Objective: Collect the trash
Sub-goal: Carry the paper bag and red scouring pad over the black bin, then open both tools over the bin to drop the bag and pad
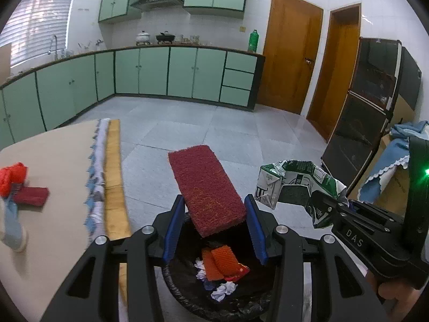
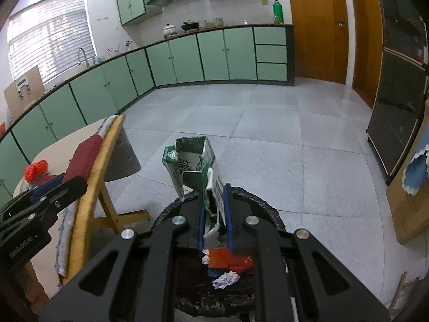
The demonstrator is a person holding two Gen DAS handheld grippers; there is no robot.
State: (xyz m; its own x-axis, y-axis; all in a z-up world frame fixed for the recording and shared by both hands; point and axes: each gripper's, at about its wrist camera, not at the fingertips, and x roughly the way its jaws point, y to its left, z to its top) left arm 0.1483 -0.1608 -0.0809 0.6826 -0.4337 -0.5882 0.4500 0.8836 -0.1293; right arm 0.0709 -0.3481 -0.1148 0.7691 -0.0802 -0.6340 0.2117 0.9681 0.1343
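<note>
My left gripper (image 1: 214, 209) holds a dark red scouring pad (image 1: 206, 187) between its blue fingers, above the black trash bin (image 1: 187, 297). The pad looks loosely held, its near end over the bin. My right gripper (image 2: 214, 214) is shut on a crushed green and white milk carton (image 2: 193, 166), over the same bin (image 2: 268, 209); it also shows in the left wrist view (image 1: 292, 182). Inside the bin lie orange pads (image 1: 219, 263) and crumpled white paper (image 1: 224, 289).
A table (image 1: 53, 150) with a wooden edge stands at the left, carrying a red plastic bag (image 1: 12, 177), another red pad (image 1: 32, 196) and a light blue item (image 1: 12, 225). A dark glass cabinet (image 1: 367, 112) stands at the right. Grey tiled floor lies ahead.
</note>
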